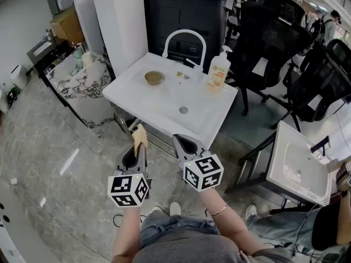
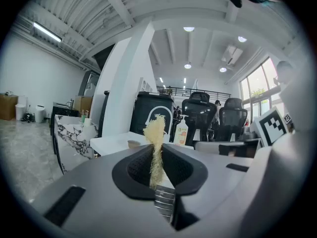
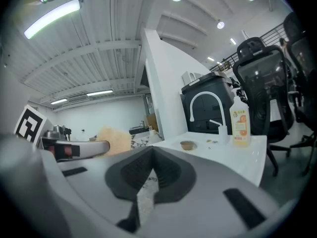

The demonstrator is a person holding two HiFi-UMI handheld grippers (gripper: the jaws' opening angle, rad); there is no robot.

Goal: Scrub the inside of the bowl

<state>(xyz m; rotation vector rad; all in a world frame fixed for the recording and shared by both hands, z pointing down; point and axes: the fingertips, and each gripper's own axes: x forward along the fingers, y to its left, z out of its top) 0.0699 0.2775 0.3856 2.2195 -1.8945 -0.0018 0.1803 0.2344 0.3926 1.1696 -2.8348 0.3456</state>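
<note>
A small brown bowl (image 1: 154, 78) sits at the back left of the white sink table (image 1: 159, 114), well ahead of both grippers. My left gripper (image 1: 139, 148) hangs in front of the table's near edge, shut on a yellowish fibrous scrub pad (image 1: 139, 135) that sticks up between its jaws. The left gripper view shows the scrub pad (image 2: 155, 138) pinched upright, with the bowl (image 2: 132, 144) far behind it. My right gripper (image 1: 186, 146) is level beside it, shut with nothing in it. In the right gripper view the bowl (image 3: 187, 145) lies far off.
A white arched faucet (image 1: 184, 41) and a soap bottle (image 1: 218, 70) stand at the table's back edge, with a drain (image 1: 183, 110) in the basin. Black office chairs (image 1: 274, 43) stand to the right, a second white sink (image 1: 299, 163) lower right, and a marble-topped stand (image 1: 82, 75) to the left.
</note>
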